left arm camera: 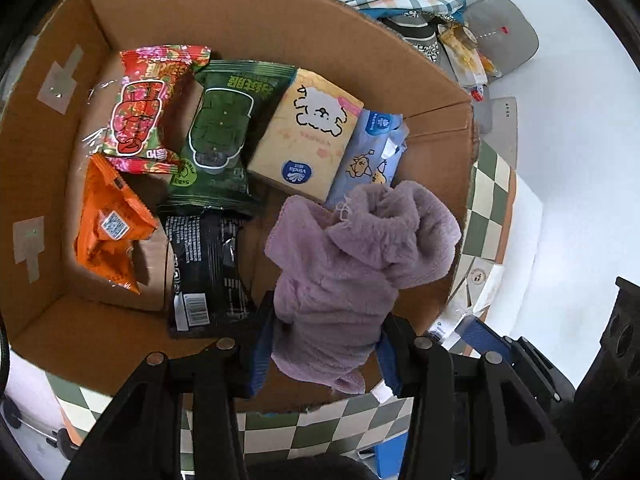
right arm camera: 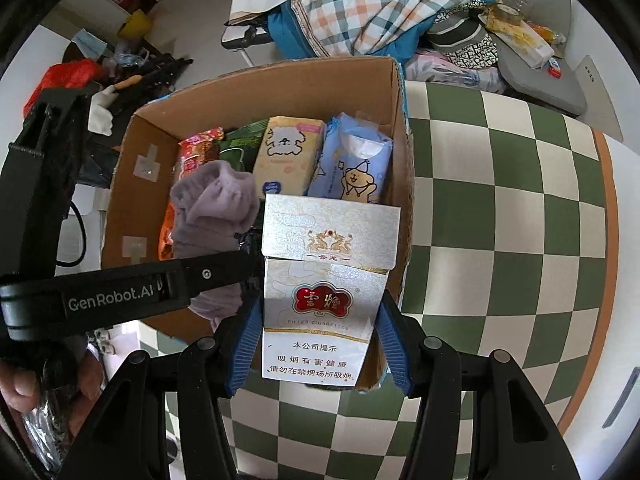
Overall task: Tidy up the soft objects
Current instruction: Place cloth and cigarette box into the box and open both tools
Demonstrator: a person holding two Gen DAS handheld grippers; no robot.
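Note:
My left gripper (left arm camera: 326, 344) is shut on a fluffy purple cloth (left arm camera: 352, 264) and holds it over the near right part of an open cardboard box (left arm camera: 240, 12). The cloth also shows in the right wrist view (right arm camera: 216, 204), with the left gripper's arm (right arm camera: 132, 292) across it. My right gripper (right arm camera: 316, 348) is shut on a white cigarette pack (right arm camera: 324, 288), held above the box's near right edge (right arm camera: 406, 184). Inside the box lie red (left arm camera: 144, 108), green (left arm camera: 224, 128), orange (left arm camera: 108, 228) and black (left arm camera: 204, 272) snack packs, a yellow tissue pack (left arm camera: 304, 132) and a blue tissue pack (left arm camera: 372, 152).
The box stands on a green and white checkered cloth (right arm camera: 500, 220). Behind it is a pile of plaid fabric (right arm camera: 380, 4), a cap (right arm camera: 464, 40) and a grey cushion (right arm camera: 540, 76) with wrappers. Dark clutter lies at the far left (right arm camera: 132, 76).

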